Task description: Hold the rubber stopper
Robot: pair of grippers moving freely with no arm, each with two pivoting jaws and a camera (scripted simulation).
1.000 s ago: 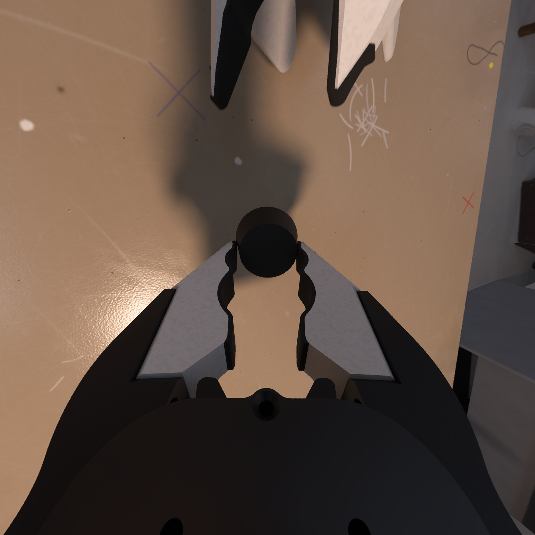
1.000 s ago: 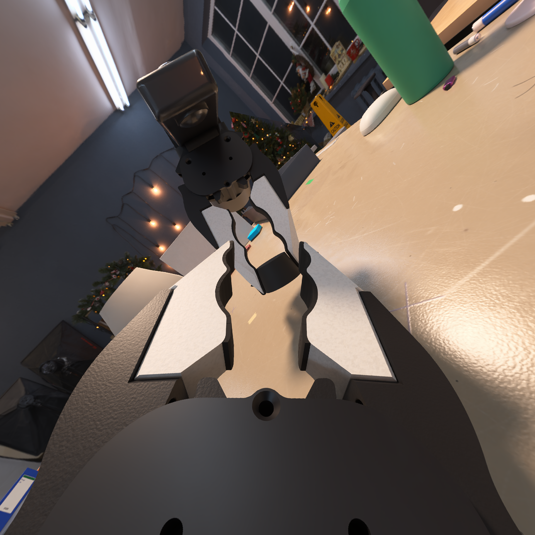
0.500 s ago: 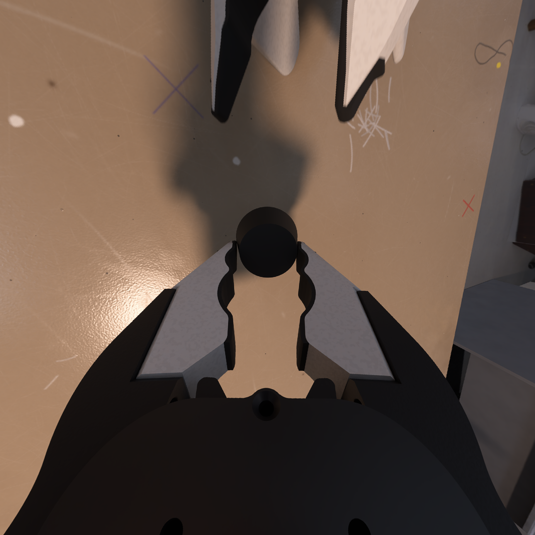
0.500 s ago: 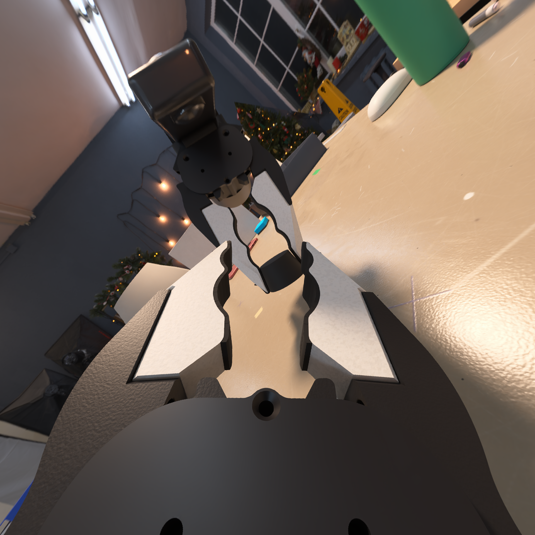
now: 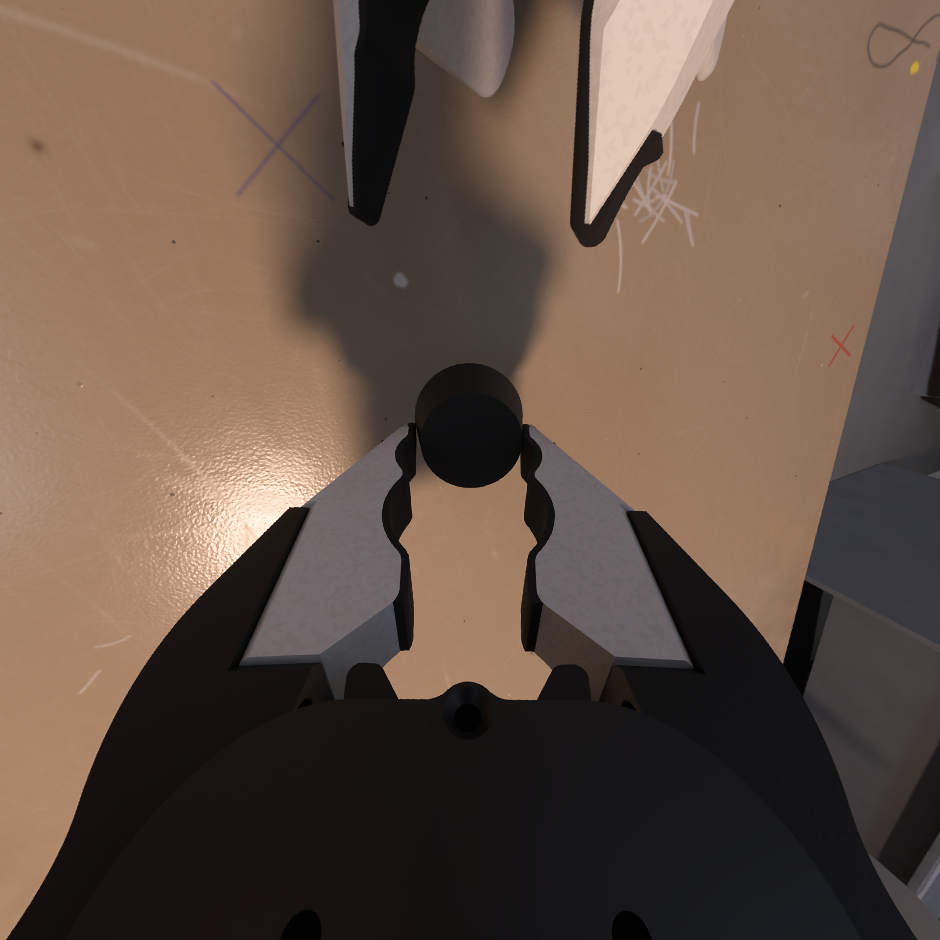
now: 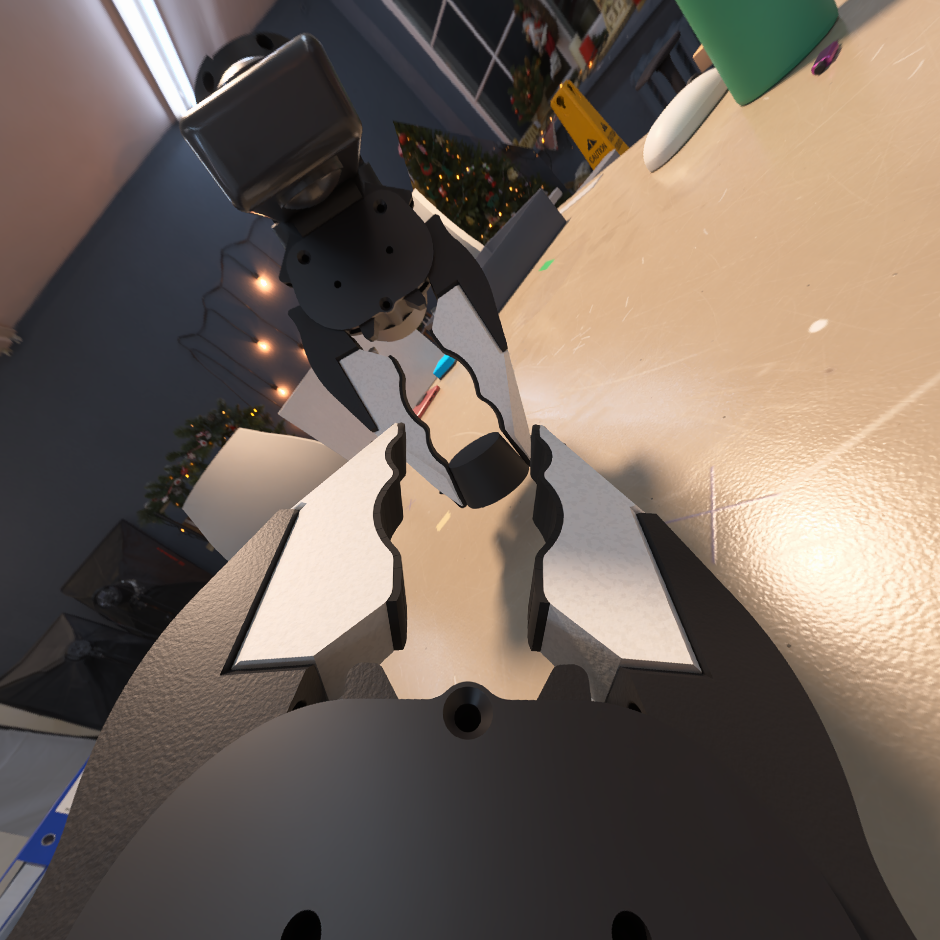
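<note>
Above the table [image 5: 152, 458], our left gripper [image 5: 468, 437] clamped the stopper [image 5: 468, 447]; our right gripper [image 6: 468, 458], fingers apart, should have approached squarely.

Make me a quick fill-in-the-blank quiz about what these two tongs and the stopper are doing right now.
1. The rubber stopper is black and sits pinched between the ____ tongs.
2. The right tongs are ____, gripping nothing.
3. Far across the table stands a tall ____ cylinder.

Missing words: left; open; green

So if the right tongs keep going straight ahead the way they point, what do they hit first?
Probably the black rubber stopper pinched in the left tongs, dead ahead between the open right tongs; depth is uncertain.
</note>
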